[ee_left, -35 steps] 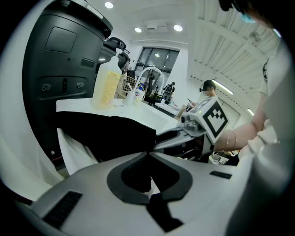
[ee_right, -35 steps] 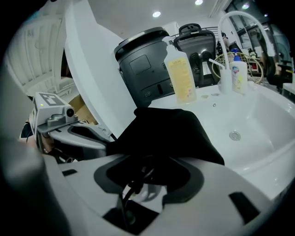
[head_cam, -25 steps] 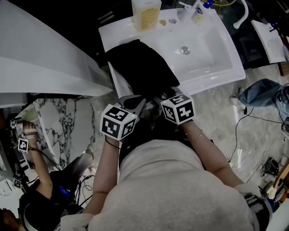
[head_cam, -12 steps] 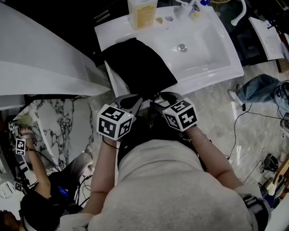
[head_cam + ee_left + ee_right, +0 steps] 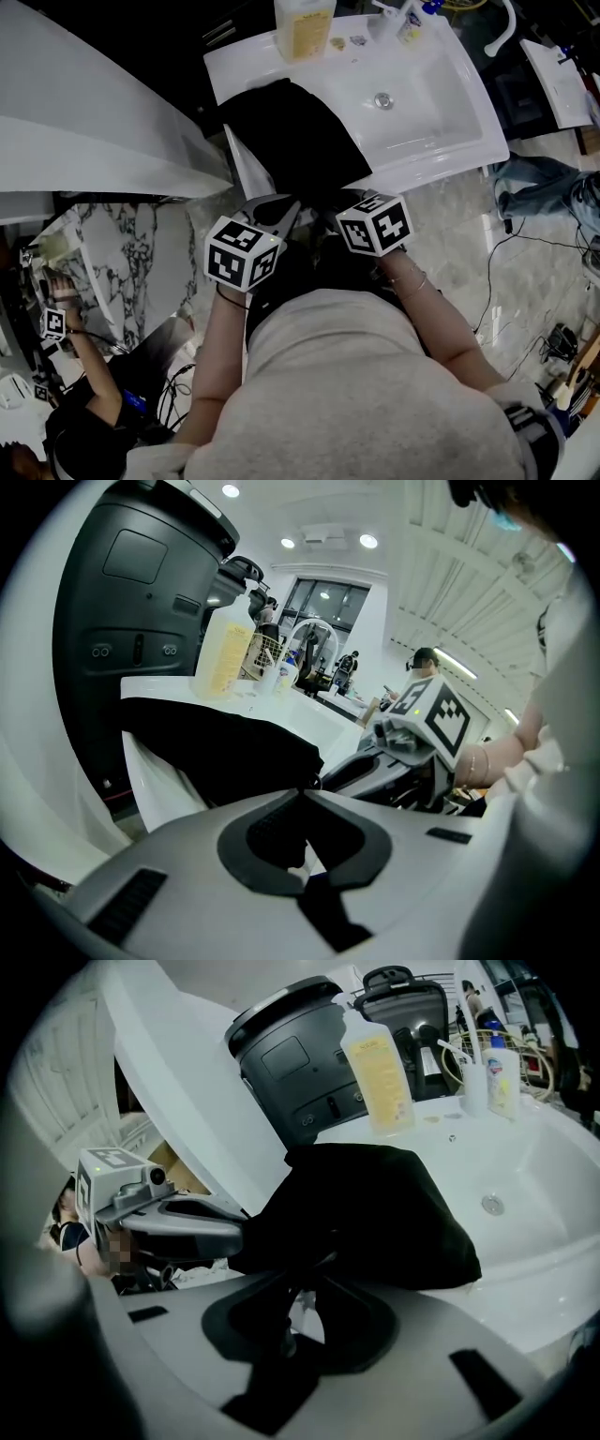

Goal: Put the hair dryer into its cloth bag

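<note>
Your left hand-held gripper pinches the cloth bag; your right hand-held gripper, jaws just closing on its edge, may slip off.

Pale top, thin bracelet, dark wristband, black-and-white marker cubes, grey jaws

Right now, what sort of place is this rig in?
Probably a bathroom mock-up in a lab or studio: a white washbasin with a bottle of yellow liquid on its rim, a marble-look floor, and loose cables trailing across it.
</note>
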The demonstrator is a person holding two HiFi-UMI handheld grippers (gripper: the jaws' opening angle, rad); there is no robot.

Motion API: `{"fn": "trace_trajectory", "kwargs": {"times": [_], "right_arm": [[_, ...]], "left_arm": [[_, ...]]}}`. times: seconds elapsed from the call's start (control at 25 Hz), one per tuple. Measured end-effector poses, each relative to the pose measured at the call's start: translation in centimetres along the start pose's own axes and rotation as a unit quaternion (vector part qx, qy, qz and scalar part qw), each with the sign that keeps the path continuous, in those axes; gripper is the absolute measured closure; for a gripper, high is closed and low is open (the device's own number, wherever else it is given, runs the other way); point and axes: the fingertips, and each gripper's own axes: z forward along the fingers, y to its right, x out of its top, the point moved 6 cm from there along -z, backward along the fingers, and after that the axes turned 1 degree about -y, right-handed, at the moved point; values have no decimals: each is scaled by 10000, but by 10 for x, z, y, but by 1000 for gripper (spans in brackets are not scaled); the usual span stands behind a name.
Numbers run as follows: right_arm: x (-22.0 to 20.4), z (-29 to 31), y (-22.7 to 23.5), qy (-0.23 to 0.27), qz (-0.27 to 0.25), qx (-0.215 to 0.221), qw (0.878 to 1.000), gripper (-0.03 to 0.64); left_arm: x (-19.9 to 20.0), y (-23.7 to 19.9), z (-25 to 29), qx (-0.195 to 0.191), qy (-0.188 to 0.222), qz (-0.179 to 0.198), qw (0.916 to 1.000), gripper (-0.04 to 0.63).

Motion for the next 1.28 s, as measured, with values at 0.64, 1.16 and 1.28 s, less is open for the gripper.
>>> {"fn": "trace_trajectory", "kwargs": {"times": [0.64, 1.16, 1.28], "right_arm": [[41, 14, 1, 276, 54, -51, 9996, 537], [35, 29, 10, -90, 105, -261, 9996, 515], [29, 29, 9, -164, -65, -224, 9996, 471]], "left_arm": [[6, 2, -9, -14, 176, 136, 9998, 581], [-1, -6, -4, 67, -20, 24, 10000, 581], [-3, -5, -1, 134, -143, 135, 9997, 580]]}}
